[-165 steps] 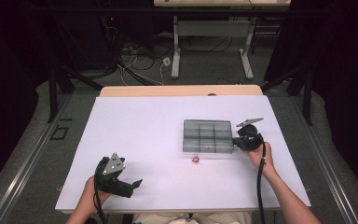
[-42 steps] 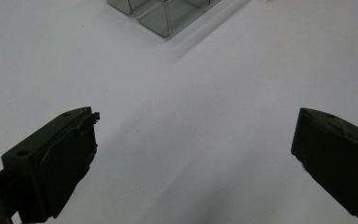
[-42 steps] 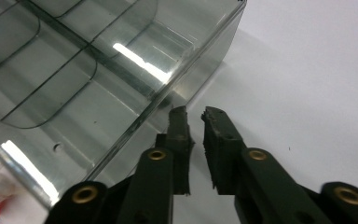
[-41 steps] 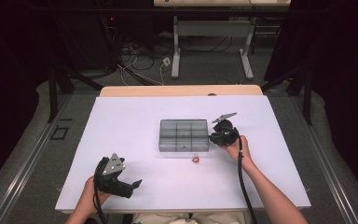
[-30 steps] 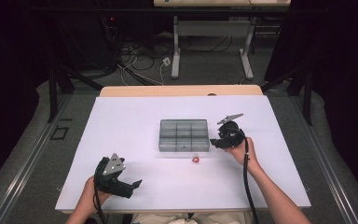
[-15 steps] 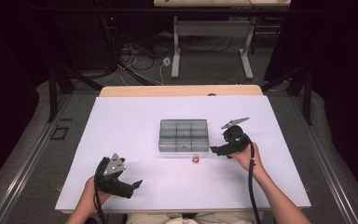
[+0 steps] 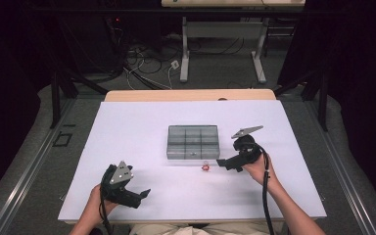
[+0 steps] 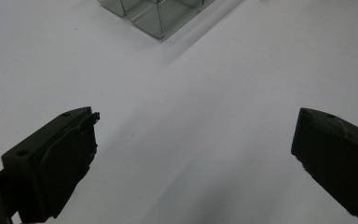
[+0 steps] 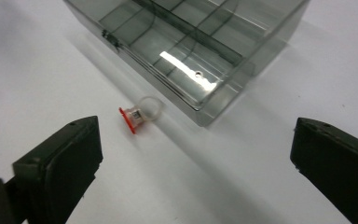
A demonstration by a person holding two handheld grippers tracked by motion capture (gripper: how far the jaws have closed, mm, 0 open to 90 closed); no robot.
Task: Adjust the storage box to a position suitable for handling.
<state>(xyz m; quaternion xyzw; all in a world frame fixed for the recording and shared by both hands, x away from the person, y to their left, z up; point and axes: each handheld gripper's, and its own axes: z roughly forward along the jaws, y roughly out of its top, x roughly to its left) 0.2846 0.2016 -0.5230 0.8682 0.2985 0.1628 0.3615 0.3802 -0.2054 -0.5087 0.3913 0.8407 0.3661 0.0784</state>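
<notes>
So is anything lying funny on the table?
Yes. A small clear ring with a red top lies tipped on its side on the white table, just outside the smoky clear plastic compartment box, not in a compartment. The open right gripper points at it.

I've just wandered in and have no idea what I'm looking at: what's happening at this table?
A person holds a gripper in each hand. The right gripper, its jaws just opened with nothing between them, points at a small clear ring with a red end lying on the white table beside a grey compartment box. The left gripper rests open near the front edge.
</notes>
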